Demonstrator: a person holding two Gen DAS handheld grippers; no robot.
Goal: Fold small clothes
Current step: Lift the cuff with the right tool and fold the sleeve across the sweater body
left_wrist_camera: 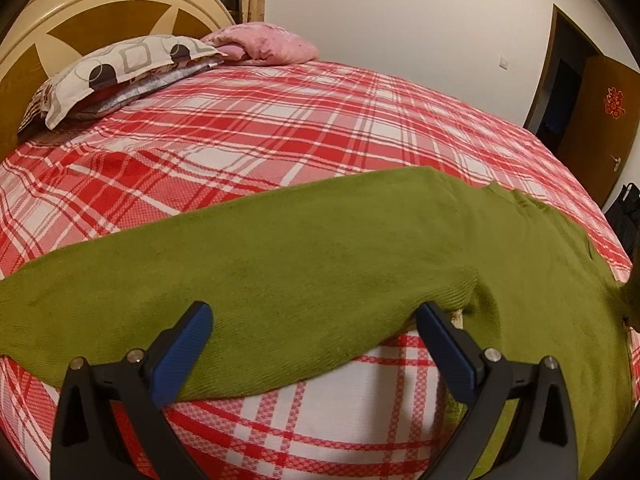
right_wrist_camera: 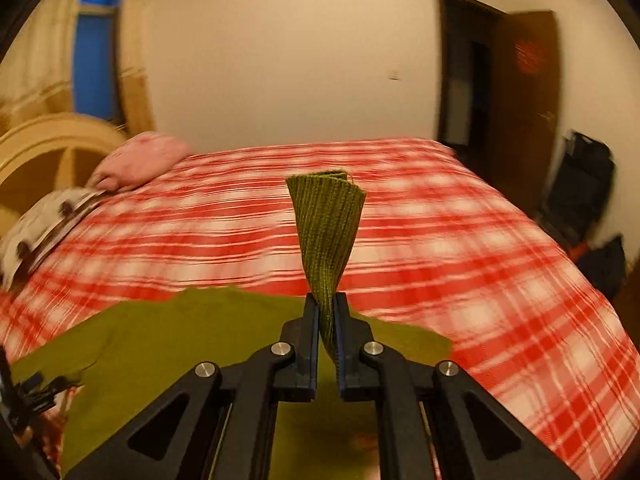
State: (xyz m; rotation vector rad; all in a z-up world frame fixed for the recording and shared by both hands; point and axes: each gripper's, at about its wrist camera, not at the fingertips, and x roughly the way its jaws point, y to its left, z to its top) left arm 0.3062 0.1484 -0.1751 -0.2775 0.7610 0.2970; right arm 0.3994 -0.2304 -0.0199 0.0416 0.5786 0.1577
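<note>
So we pinch the green sweater's ribbed cuff in our right gripper, left gripper spread, folding barely begun.

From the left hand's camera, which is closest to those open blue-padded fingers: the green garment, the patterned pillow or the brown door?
1. Green garment, right at the left gripper, lying between its open fingers.
2. Patterned pillow, up left by the headboard.
3. Brown door, far right, beyond the bed.
</note>
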